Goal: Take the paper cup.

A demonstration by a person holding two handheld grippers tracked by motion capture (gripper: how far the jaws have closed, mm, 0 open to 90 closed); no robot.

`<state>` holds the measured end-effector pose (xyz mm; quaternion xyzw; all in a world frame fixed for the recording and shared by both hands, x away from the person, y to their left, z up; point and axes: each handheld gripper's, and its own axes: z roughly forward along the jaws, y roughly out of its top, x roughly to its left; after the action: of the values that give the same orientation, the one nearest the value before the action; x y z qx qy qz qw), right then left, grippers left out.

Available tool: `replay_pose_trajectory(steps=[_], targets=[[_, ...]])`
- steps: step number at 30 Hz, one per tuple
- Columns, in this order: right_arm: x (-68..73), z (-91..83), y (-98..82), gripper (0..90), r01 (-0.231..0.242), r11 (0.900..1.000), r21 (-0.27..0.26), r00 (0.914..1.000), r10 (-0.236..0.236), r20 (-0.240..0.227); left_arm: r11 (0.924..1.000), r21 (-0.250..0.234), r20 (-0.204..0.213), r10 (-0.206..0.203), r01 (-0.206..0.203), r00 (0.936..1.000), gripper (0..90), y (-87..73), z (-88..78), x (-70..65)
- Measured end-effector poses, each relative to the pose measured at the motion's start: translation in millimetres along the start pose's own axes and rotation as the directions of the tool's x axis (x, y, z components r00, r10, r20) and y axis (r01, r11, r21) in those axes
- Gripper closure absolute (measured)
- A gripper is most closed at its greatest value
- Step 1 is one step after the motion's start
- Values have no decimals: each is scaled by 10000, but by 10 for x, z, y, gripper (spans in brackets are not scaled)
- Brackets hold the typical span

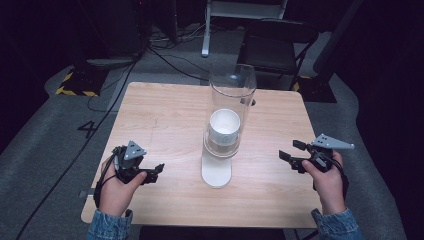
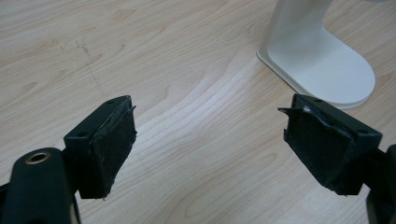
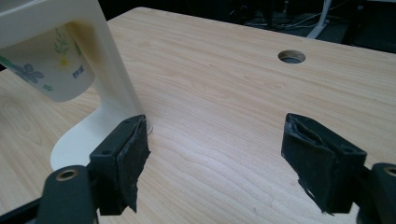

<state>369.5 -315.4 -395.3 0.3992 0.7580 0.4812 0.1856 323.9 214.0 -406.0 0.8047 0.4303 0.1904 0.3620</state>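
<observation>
A clear tube cup dispenser (image 1: 231, 100) on a white stand (image 1: 216, 172) rises from the middle of the wooden table (image 1: 165, 120). A white paper cup (image 1: 224, 127) sits inside the tube. In the right gripper view the cup's flower-printed bottom (image 3: 51, 70) hangs out below the holder, above the stand's base (image 3: 81, 140). My left gripper (image 1: 156, 172) rests near the table's front left, open, with nothing between its pads (image 2: 112, 144). The stand's base (image 2: 322, 60) lies ahead to its right. My right gripper (image 1: 291, 151) is open at the front right, pointing toward the dispenser.
A round cable hole (image 3: 292, 57) is cut in the table behind the dispenser. A black chair (image 1: 275, 47) and floor cables (image 1: 170, 55) lie beyond the far edge. Bare wood stretches between both grippers and the stand.
</observation>
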Motion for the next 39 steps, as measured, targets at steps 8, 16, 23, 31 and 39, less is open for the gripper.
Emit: replay_pose_trajectory(steps=[8,16,23,31,39], targets=[[83,-11,23,208,123,9999,-54,9997,-124,-220,9997,-73,217,216,-215,9995,156,4,-16,-4],[335,129,46,182,415,9991,9,9938,-412,-1037,9995,46,328,313,-315,9990,157,7,-17,-22],[669,341,85,161,743,9972,29,9783,-723,-1940,9991,113,397,399,-404,9984,157,19,6,-59],[910,561,95,159,1061,9943,102,9665,-1007,-2362,9986,204,455,476,-486,9978,157,21,9,-70],[1071,860,91,159,1366,9905,155,9565,-1278,-2623,9976,416,626,524,-551,9967,157,5,64,-73]])
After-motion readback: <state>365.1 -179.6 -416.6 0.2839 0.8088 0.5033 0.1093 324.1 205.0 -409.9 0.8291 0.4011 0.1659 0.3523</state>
